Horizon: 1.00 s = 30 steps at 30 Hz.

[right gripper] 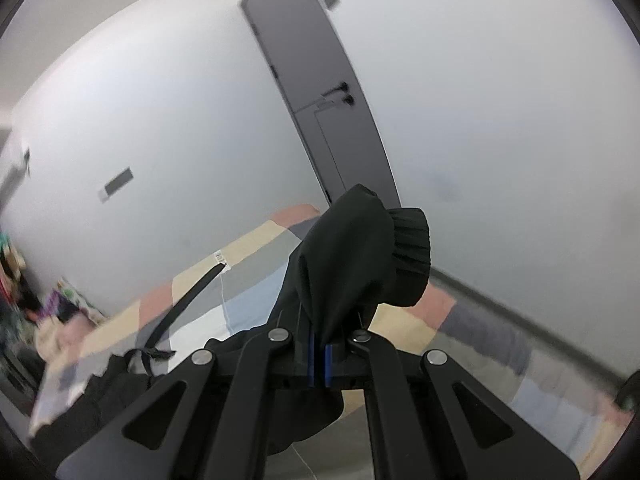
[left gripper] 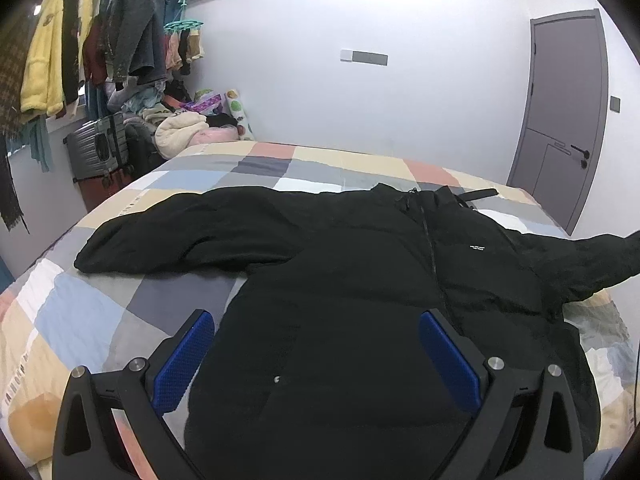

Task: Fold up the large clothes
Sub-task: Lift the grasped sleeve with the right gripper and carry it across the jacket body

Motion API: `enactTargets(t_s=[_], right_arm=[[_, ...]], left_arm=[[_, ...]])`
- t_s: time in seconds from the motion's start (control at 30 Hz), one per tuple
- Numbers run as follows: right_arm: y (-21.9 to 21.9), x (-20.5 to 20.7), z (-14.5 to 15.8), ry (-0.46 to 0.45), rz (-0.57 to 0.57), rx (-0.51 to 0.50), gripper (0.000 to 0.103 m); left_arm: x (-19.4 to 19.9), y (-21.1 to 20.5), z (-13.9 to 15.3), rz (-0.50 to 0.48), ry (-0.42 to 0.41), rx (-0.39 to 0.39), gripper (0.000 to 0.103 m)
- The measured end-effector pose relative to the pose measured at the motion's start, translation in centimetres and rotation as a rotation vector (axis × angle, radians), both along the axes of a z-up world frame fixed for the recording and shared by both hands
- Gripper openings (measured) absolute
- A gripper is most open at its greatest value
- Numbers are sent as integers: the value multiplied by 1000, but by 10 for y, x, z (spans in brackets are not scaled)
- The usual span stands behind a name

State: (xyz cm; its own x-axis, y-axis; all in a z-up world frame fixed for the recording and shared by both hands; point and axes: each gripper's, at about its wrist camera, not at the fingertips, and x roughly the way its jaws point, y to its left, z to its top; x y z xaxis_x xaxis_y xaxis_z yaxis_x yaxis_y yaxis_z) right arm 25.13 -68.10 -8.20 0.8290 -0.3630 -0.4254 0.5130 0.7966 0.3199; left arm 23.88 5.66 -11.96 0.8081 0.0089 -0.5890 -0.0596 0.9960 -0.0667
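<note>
- Lying front-up across the patchwork-quilt bed, the black zip-up jacket has its collar toward the far wall and its hem toward me.
- Its one sleeve stretches flat over the quilt on my left; the other sleeve rises off the bed at the right edge of the left view.
- My right gripper is clenched on that raised sleeve just behind its ribbed cuff, the blue pads pressed together with fabric bunched above them.
- My left gripper hovers over the jacket's lower body with its fingers spread wide, grasping nothing.
- A black strap runs from the collar out over the quilt.
- Beyond the bed stand a grey door, a grey suitcase, and a rack of hanging clothes in the left corner.
</note>
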Motion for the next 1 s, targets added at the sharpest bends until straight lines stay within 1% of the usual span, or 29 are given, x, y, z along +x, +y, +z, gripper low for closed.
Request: enactTargets(t_s=[0.1, 0.2, 0.33, 0.47, 0.53, 0.6, 0.67, 0.83, 0.97, 1.0], right_arm=[[22, 2, 22, -9, 14, -29, 3], [52, 9, 49, 0, 46, -103, 3], [92, 23, 82, -33, 97, -153, 3], [145, 44, 111, -41, 157, -251, 3], [166, 51, 120, -57, 186, -264, 3], [198, 63, 132, -76, 233, -291, 3], [225, 73, 136, -88, 279, -315, 3], [300, 103, 143, -123, 412, -323, 3], [368, 127, 135, -133, 544, -336, 3], [384, 130, 127, -134, 580, -335, 3]], left_arm=[[-4, 5, 4, -4, -16, -9, 103], [-11, 11, 9, -9, -31, -3, 103], [-22, 20, 16, -21, -53, -17, 103], [-32, 37, 23, -25, -74, -51, 103], [-36, 44, 23, -21, -83, -47, 103], [-37, 52, 23, -12, -84, -46, 103], [-37, 61, 23, -7, -86, -56, 103], [-36, 79, 22, 11, -94, -69, 103], [-37, 94, 17, 26, -84, -92, 103], [-37, 97, 16, 29, -82, -94, 103]])
